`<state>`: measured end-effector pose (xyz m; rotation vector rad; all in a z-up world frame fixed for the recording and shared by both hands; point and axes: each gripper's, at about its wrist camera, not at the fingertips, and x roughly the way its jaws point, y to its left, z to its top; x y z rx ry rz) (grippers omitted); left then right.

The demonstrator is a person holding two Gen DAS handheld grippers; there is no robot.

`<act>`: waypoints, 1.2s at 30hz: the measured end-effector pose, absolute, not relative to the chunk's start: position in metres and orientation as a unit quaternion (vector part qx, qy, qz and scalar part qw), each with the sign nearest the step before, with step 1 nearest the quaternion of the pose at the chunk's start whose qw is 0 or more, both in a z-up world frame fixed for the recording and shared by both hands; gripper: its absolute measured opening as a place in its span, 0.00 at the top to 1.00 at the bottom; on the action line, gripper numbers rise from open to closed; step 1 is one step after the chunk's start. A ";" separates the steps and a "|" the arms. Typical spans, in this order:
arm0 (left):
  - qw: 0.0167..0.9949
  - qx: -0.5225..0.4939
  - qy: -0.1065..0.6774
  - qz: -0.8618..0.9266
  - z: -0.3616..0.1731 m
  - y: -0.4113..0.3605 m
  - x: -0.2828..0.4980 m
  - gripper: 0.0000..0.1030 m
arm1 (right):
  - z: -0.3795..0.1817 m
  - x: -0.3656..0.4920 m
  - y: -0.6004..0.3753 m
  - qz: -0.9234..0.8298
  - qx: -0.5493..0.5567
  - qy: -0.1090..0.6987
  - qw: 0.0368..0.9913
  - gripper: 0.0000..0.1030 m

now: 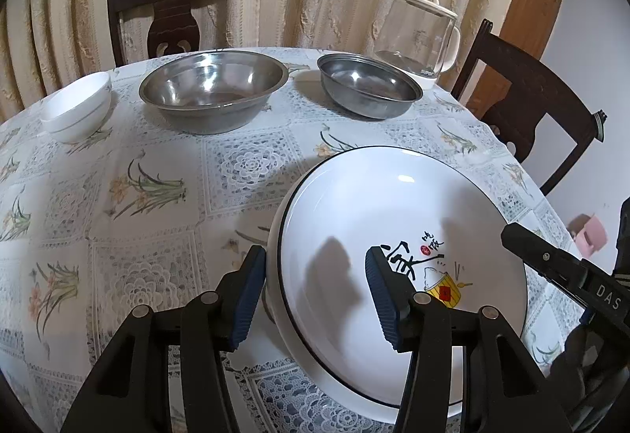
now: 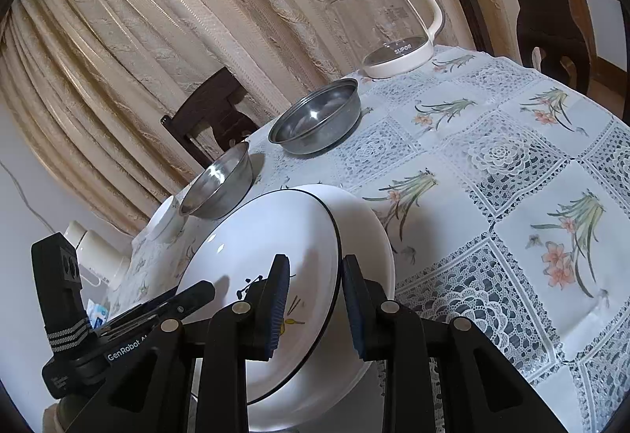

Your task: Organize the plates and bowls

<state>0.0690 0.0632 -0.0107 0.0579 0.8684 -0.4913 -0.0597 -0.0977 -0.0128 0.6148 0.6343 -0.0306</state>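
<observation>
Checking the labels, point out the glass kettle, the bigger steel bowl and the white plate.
glass kettle (image 2: 388, 27), right wrist view, glass wall.
bigger steel bowl (image 1: 214, 86), left wrist view, inner basin.
white plate (image 1: 393, 204), left wrist view, inner face.

Lighting: soft, even indoor light, moderately bright, falling from above. Shadows: the fingers (image 1: 252, 299) throw two grey, soft-edged shadows across the white plate (image 1: 393, 204); each steel bowl (image 1: 214, 90) lays a short shadow on the tablecloth (image 1: 157, 228). Glare: small white highlights on the plate's rim, bright patches inside the steel bowls, faint reflections on the glass kettle (image 2: 384, 23). Distortion: strong fisheye in both views; curtain (image 2: 157, 39) folds and table edge bow outward, black vignette fills the corners. Focus: sharp at centre, slightly soft toward the edges; no motion blur.
</observation>
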 end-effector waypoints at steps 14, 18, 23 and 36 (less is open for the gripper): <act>0.877 0.027 0.417 -0.238 -0.010 0.064 0.069 0.47 | -0.012 -0.062 -0.097 -0.014 0.302 0.309 0.902 0.70; 0.876 0.019 0.417 -0.241 -0.010 0.065 0.066 0.47 | -0.012 -0.064 -0.096 -0.017 0.299 0.306 0.904 0.70; 0.881 0.017 0.402 -0.248 -0.004 0.069 0.059 0.47 | -0.011 -0.064 -0.097 -0.019 0.300 0.304 0.904 0.70; 0.878 0.016 0.403 -0.256 -0.002 0.062 0.058 0.46 | -0.010 -0.066 -0.098 -0.020 0.303 0.301 0.904 0.70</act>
